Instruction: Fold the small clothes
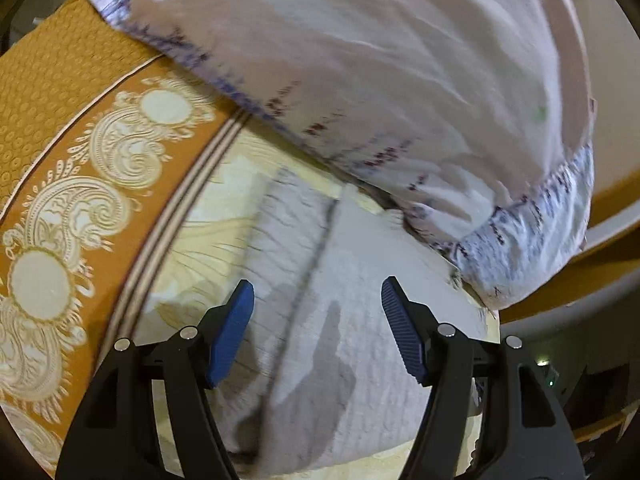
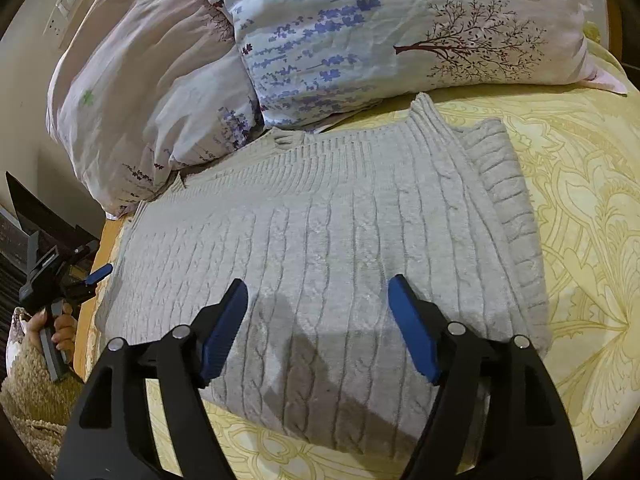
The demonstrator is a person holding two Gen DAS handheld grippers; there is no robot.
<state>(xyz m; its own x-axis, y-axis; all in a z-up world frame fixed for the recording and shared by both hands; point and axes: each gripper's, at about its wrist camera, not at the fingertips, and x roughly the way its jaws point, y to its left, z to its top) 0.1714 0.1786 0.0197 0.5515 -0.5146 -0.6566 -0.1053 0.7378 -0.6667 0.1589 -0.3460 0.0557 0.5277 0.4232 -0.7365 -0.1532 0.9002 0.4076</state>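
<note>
A grey cable-knit sweater (image 2: 340, 232) lies flat on the yellow bedspread (image 2: 580, 200), its right side folded over in a ribbed strip. My right gripper (image 2: 318, 292) is open and empty, just above the sweater's near part. My left gripper (image 1: 318, 292) is open and empty over the same sweater (image 1: 320, 320) near its edge; this view is blurred. The left gripper also shows in the right wrist view (image 2: 90, 278), held by a hand at the sweater's left edge.
Two pillows lie behind the sweater: a pink one (image 2: 152, 92) at left and a light blue floral one (image 2: 400, 32) at right. The pink pillow (image 1: 360, 80) fills the upper left wrist view. An orange patterned border (image 1: 80, 200) runs along the bed's side.
</note>
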